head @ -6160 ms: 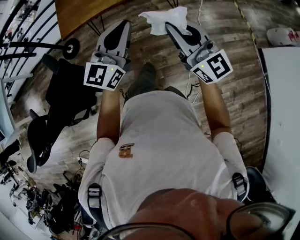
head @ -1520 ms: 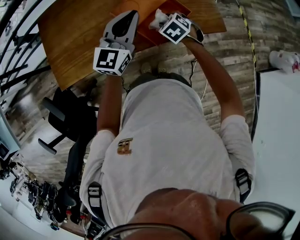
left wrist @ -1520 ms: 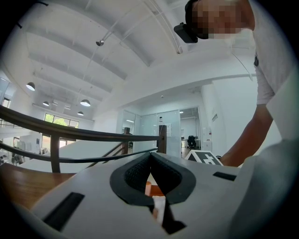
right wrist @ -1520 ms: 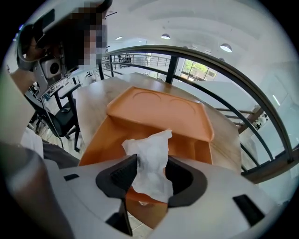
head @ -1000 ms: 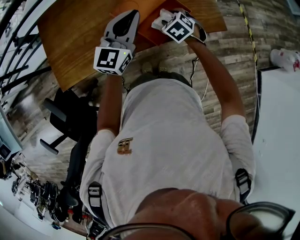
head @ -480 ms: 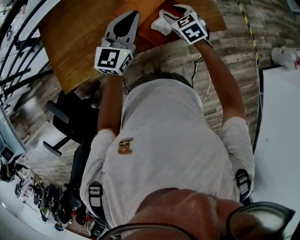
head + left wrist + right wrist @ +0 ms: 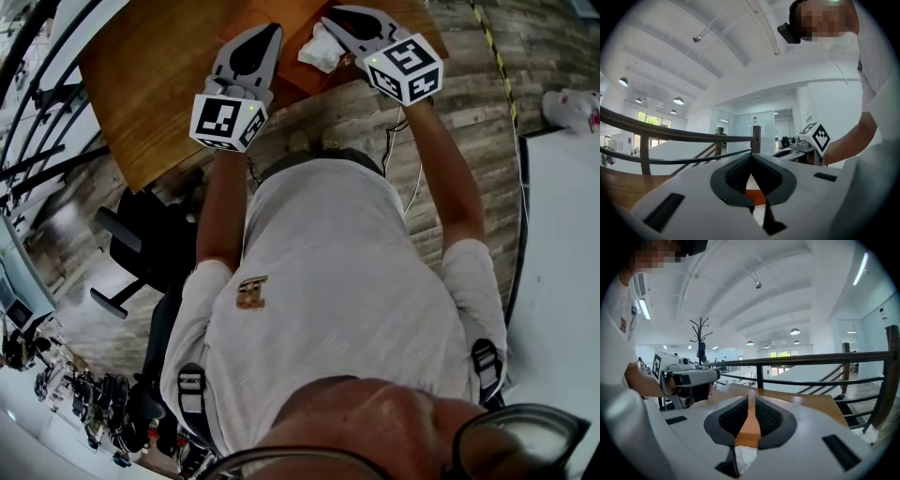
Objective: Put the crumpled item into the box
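The white crumpled item (image 7: 322, 52) lies in the shallow orange box (image 7: 289, 47) on the wooden table (image 7: 150, 84). My right gripper (image 7: 330, 17) hovers just above and right of it, apart from it. Its jaws have just been closing and now stand almost together with nothing between them. The right gripper view shows the pads (image 7: 733, 416) a thin slit apart, with the item (image 7: 743, 460) below them. My left gripper (image 7: 265, 30) is held level over the table left of the box, shut and empty, its tips meeting (image 7: 751, 157).
A railing (image 7: 811, 357) runs behind the table's far edge. A black office chair (image 7: 141, 244) stands at the person's left. A white tabletop (image 7: 562, 234) lies to the right, and a white bag (image 7: 572, 108) is on the plank floor.
The right gripper let go of the crumpled item, which stays in the box, then rose, tilted towards level and narrowed its jaws. The left gripper has kept still.
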A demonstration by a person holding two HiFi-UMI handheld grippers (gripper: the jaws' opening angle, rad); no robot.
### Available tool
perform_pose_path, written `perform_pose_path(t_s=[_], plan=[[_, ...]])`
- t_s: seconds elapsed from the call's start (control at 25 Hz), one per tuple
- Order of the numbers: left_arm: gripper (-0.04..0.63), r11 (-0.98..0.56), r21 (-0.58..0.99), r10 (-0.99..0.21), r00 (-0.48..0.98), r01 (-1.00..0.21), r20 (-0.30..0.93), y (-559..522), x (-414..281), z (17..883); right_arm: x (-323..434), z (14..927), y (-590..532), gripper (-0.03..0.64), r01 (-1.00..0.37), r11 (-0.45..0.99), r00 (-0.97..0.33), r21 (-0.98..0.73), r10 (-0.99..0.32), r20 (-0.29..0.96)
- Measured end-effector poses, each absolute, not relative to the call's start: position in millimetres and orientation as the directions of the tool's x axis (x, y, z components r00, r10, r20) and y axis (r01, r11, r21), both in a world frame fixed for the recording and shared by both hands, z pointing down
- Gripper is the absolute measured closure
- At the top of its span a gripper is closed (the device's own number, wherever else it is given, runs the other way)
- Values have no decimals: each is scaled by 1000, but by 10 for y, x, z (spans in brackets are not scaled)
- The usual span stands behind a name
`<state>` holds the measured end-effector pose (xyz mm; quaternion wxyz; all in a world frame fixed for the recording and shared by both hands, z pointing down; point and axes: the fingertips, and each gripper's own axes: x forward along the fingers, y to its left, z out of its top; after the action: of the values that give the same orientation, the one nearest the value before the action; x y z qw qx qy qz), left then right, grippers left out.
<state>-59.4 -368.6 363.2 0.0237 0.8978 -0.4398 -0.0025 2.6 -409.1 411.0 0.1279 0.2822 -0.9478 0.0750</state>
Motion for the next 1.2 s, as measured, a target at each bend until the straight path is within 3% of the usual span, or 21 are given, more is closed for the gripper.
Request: perform_pose_path(t_s=[0.24,0.6,1.2], plan=[[575,-626,39,-780,626,-779,-4,-3617,-534,3510,-38,3653,-3846,569,-491,869,-870,-65,-484,98],[575,-641,28,-768,640,-767,-34,-3451,-444,3230,-31,3278,-3465,581,-438,897,-897,-54,-440,-46],[575,-680,22,-732,677,-733,-76,-3252,-296,3083,-32,3126,-3230,584,-437,899,-892,-39,-438,-110]])
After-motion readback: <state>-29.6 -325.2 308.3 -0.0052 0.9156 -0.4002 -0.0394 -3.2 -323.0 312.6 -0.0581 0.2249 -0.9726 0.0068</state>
